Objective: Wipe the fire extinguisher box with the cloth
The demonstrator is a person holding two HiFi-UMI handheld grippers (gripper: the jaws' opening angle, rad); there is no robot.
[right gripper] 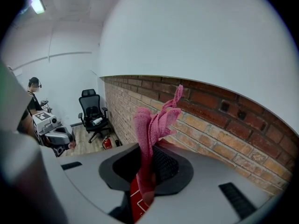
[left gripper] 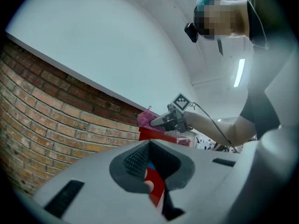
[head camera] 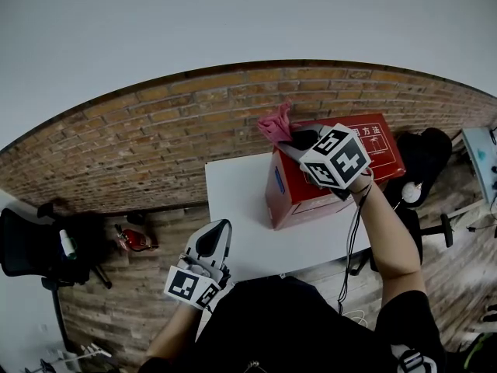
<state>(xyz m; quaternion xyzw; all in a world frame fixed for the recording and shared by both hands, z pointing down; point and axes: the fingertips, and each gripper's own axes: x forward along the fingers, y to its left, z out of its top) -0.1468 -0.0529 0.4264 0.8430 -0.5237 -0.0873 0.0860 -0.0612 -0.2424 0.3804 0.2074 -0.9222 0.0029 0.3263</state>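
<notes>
The red fire extinguisher box [head camera: 291, 194] lies on a white table [head camera: 237, 208]. My right gripper [head camera: 292, 140] hovers at the box's far left top edge, shut on a pink cloth [head camera: 275, 124] that sticks up out of the jaws. The right gripper view has the cloth [right gripper: 150, 125] pinched between the pads, with a strip of the red box [right gripper: 135, 204] below. My left gripper [head camera: 224, 226] hangs by the table's near left side, away from the box, jaws together and empty. Its own view looks across at the box [left gripper: 159, 134], the cloth [left gripper: 145, 119] and the right gripper [left gripper: 164, 120].
A brick-patterned surface [head camera: 155, 142] runs behind and left of the table. A black office chair [head camera: 35, 247] and a small red extinguisher [head camera: 132, 239] stand at the left. Another black chair [head camera: 425, 158] is right of the box. A person [right gripper: 33, 93] stands far off.
</notes>
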